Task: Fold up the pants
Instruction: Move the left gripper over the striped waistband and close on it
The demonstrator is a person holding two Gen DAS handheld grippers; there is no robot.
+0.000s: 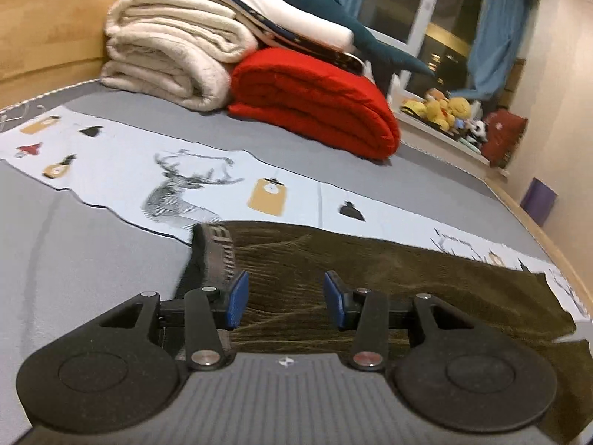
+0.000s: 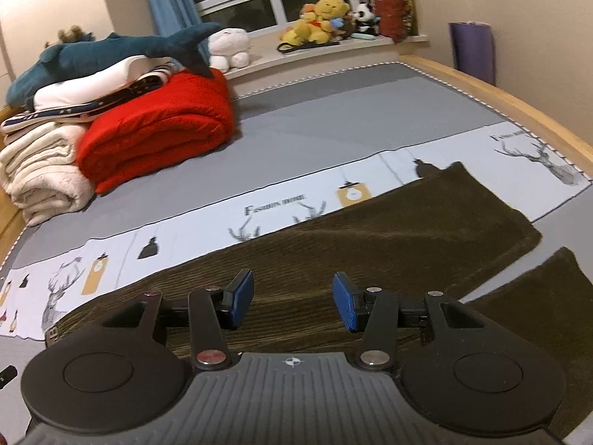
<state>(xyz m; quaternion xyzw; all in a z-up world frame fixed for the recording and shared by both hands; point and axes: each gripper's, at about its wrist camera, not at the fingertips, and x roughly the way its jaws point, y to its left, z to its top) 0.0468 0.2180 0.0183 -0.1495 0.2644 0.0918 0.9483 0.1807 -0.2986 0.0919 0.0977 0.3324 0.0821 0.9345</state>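
Through the left wrist camera, we see our left hand-held gripper (image 1: 286, 298) hanging low over the dark olive corduroy pants (image 1: 370, 285), its blue pads spread wide with nothing between them. The elastic waistband (image 1: 218, 256) lies just ahead and slightly left of the left pad, so this hand-held gripper sits at the waist end. From the waistband the pants run away to the right, their long axis lying across our line of sight and along the pale printed runner with deer and lantern motifs (image 1: 192, 181), which lies just beyond the waistband. We judge the left hand nearer the waist and best placed to pinch it.

Through the right wrist camera, the right hand-held gripper (image 2: 293, 302) also stands wide and empty, over the middle of the pants. Far from the waistband the two legs part: one leg end (image 2: 481, 218) overlaps the runner's near edge, the other (image 2: 548, 296) lies nearer us. This hand looks the better placed for the leg ends.

The pants rest flat on the grey bed cover (image 2: 333, 126). Beyond the waistband, well apart, sit a folded red quilt (image 2: 159, 137) and cream blankets (image 2: 37, 174); a window ledge with plush toys (image 2: 326, 18) lies farther back.
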